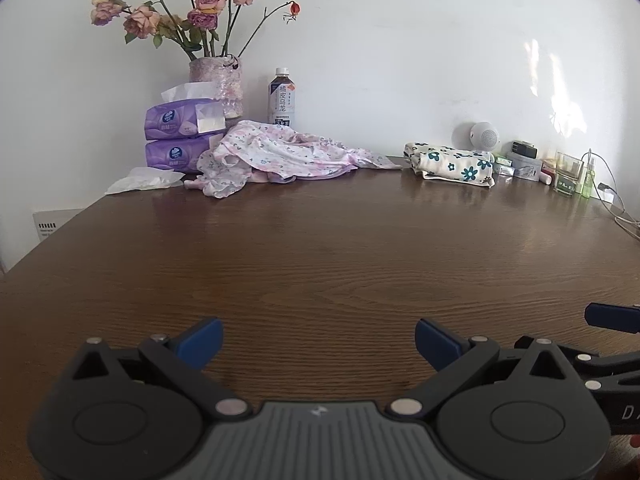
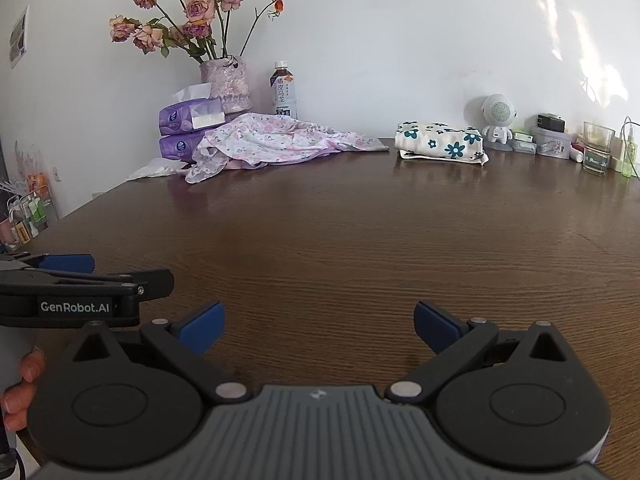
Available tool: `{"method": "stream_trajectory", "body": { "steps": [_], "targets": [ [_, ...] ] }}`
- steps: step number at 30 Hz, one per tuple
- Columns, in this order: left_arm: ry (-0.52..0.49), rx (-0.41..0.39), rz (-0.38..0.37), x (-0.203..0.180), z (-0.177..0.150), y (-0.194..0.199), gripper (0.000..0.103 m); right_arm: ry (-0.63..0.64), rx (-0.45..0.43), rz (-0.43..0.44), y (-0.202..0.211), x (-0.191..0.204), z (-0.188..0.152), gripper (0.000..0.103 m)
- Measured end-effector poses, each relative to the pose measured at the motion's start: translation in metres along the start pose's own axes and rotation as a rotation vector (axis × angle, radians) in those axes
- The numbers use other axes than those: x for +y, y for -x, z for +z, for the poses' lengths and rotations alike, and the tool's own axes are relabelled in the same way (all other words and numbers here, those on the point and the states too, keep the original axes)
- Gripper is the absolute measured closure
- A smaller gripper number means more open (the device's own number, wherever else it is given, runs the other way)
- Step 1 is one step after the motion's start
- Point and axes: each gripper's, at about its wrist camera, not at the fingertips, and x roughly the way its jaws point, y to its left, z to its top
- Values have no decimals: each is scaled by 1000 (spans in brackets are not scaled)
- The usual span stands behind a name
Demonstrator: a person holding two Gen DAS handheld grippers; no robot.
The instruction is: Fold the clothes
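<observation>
The left gripper sits low over the near edge of the table, its blue pads spread wide with nothing but bare wood between them. The right gripper is just beside it, level with it, jaws equally wide and empty. From the right wrist camera the left gripper shows side-on at the left edge, and fingers of a hand curl around the handle below it.

Both grippers point toward the far side of the table, well apart from any cloth. Ahead and to the left, against the wall, a pink floral garment lies crumpled in a loose heap, one end trailing toward the middle of the back edge. It touches two stacked purple tissue packs on its left, with a loose tissue lying near the table's corner. Behind the heap stand a vase of dried roses and a tea bottle.

Ahead and to the right, a cream cloth with teal flowers lies folded into a compact bundle near the wall. Just beyond it are a small white speaker figure, little boxes, a glass and a green spray bottle.
</observation>
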Motion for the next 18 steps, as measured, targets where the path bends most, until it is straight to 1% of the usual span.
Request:
{"method": "stream_trajectory", "body": {
  "steps": [2, 18],
  "targets": [
    [-3, 0, 1, 0, 0, 0, 0, -15, -1, 7, -1, -1, -1, 0],
    [-25, 4, 5, -3, -1, 3, 0, 1, -7, 1, -2, -1, -3, 0]
  ]
}}
